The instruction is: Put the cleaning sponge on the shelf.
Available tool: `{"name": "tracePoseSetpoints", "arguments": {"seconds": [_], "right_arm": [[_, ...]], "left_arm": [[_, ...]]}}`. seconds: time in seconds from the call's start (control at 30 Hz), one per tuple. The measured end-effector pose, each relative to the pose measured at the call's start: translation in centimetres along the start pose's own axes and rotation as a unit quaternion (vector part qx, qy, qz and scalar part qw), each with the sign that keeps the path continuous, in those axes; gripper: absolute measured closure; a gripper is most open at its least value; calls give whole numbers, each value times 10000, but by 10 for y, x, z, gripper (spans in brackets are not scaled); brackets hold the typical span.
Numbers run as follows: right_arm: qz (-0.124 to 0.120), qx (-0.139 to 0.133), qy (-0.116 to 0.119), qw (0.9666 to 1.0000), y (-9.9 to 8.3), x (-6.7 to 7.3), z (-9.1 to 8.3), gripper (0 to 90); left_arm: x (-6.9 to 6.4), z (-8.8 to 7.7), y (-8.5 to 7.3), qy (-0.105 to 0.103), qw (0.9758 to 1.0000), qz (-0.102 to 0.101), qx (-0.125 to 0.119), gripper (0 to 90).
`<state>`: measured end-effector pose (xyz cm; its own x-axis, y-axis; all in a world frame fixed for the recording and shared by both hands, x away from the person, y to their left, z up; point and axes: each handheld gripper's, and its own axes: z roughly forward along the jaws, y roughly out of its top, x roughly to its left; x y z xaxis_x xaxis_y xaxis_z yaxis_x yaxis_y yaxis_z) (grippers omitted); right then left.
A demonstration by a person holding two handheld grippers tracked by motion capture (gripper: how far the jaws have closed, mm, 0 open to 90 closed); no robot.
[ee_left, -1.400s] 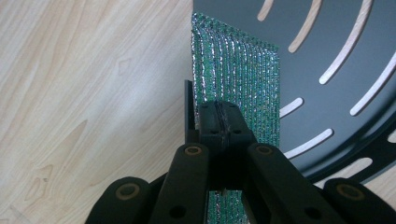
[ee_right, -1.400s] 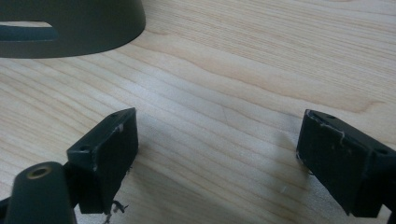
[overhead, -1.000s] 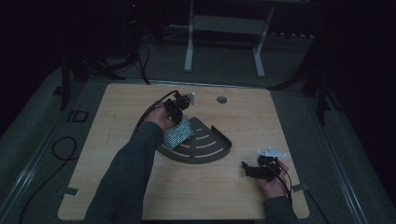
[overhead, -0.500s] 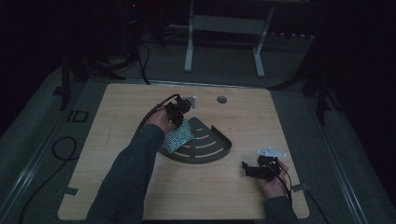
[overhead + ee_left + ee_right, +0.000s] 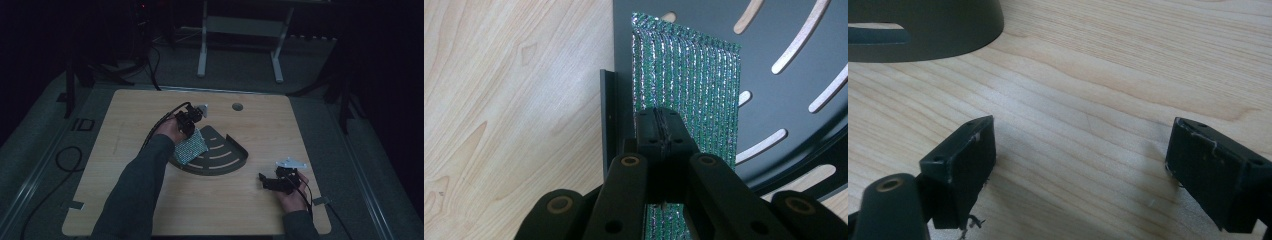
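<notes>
A dark grey quarter-round tray with curved slots lies at the middle of the wooden table. My left gripper hangs over the tray's left side, shut on a glittery green sponge cloth that dangles down onto the tray. In the left gripper view the cloth is pinched between the closed jaws, above the tray floor and beside its straight wall. My right gripper rests low near the table's front right, open, with bare wood between its pads.
The table has a round grommet hole at the back. A cable trails from the left gripper. The tray's curved rim lies ahead of the right gripper. Desk legs stand on the floor behind the table.
The left hand has shifted slightly with the cloth still in its jaws. The right hand has stayed where it was.
</notes>
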<state>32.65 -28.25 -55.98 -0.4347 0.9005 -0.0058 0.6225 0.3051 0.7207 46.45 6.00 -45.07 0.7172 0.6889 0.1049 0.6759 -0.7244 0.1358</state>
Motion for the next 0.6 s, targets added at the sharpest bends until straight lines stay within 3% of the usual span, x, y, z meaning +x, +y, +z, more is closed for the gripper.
{"name": "tracePoseSetpoints", "arguments": {"seconds": [0.6], "right_arm": [[-2, 0, 1, 10000, 0, 0, 0, 124]], "left_arm": [[3, 8, -1, 129, 9997, -46, 188, 892]]}}
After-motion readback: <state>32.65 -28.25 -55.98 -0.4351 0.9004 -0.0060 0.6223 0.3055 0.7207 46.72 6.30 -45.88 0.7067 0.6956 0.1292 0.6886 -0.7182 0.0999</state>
